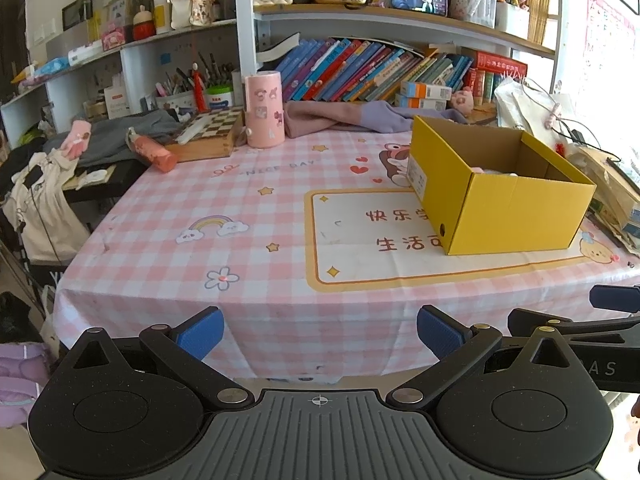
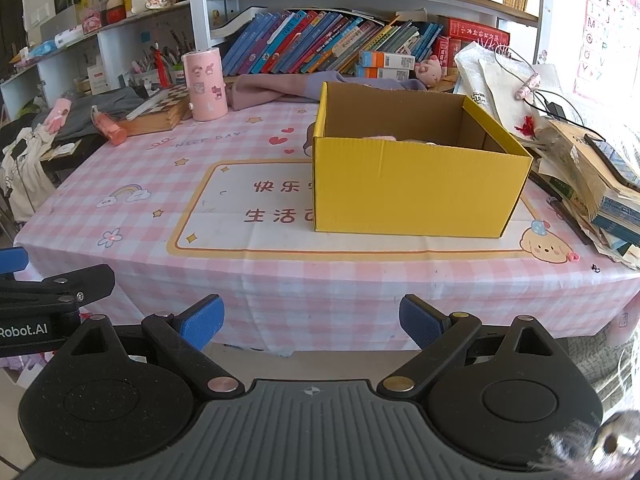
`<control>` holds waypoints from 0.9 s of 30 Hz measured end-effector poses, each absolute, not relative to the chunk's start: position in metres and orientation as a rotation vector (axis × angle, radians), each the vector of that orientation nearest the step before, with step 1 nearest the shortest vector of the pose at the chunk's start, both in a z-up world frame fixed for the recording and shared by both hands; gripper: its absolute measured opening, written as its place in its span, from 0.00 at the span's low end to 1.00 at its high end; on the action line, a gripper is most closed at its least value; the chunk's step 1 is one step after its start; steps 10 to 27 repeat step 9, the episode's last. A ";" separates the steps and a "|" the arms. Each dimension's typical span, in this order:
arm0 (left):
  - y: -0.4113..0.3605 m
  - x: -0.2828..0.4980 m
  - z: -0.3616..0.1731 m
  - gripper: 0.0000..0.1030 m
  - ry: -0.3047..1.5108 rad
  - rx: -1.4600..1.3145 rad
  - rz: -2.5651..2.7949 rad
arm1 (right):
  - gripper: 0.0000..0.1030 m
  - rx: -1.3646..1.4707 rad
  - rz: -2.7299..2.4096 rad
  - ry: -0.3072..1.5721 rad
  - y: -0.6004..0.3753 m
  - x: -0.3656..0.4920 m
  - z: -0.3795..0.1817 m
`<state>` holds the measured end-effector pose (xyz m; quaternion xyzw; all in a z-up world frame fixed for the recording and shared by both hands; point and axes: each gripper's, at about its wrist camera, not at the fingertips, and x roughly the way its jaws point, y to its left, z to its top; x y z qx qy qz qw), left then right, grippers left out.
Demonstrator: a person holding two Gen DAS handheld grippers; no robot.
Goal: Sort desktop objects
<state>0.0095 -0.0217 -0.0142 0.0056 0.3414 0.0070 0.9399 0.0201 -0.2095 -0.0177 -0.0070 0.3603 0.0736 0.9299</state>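
An open yellow cardboard box stands on the pink checked tablecloth, right of centre. Pink and white items peek over its rim inside. My left gripper hangs open before the table's front edge, nothing between its blue pads. My right gripper is open too, also short of the front edge and empty. Each gripper's side shows at the other view's border. A pink cylinder holder with stickers stands at the back.
A wooden chess box and a lying pink bottle sit at the back left. Folded purple cloth lies before the bookshelf. Stacked books and papers crowd the right edge. A clothes-covered chair stands left.
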 end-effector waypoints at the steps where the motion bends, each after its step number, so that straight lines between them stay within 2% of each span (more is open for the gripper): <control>1: -0.022 0.010 -0.014 1.00 0.698 0.009 0.012 | 0.92 -0.015 0.151 0.738 -0.209 0.020 -0.018; 27: -0.021 0.011 -0.016 1.00 0.700 -0.009 0.017 | 0.92 -0.017 0.154 0.746 -0.214 0.025 -0.017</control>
